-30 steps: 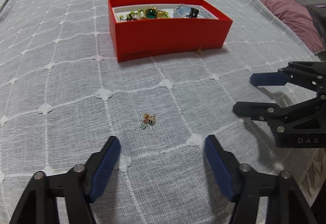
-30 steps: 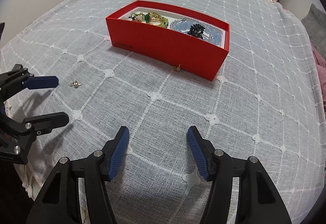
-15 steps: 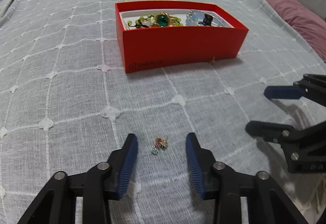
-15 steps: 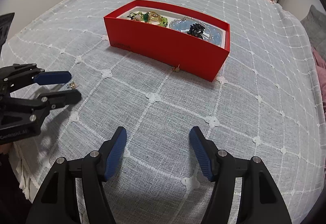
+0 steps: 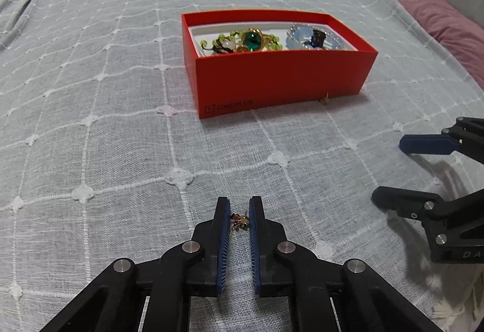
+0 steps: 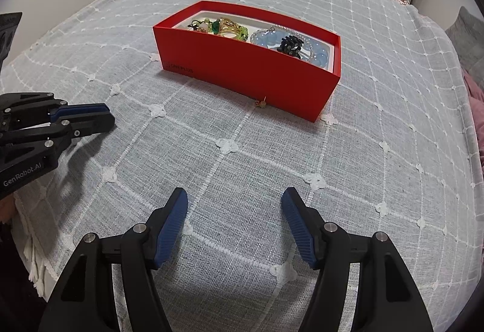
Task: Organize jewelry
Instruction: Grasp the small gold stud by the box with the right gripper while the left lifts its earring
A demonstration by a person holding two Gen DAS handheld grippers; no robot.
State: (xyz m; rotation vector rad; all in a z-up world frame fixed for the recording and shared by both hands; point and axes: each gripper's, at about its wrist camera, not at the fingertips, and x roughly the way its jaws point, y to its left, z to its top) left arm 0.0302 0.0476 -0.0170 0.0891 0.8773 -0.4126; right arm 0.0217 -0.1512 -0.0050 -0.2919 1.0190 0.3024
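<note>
Earring (image 5: 240, 220) was sitting right between the pads of your left gripper (image 5: 239, 218), down on the grey bedspread (image 5: 121, 150) well short of the red box (image 5: 281, 78). Your jaws had just been closing and were nearly together around it, and it looked pinched, though I couldn't swear both pads were biting. Biggest risk from there, I'd say: something that tiny could slip out or twist loose on the lift, or you'd grab a bit of the loose weave along with it and drag the cloth. Your right gripper (image 6: 234, 226) hung wide with nothing in it, off to the side. There was also a second little gold piece (image 6: 260, 103) lying just in front of the box wall, way too small to identify. From the right wrist view, the earring itself was hidden behind the left fingers (image 6: 81, 111).
</note>
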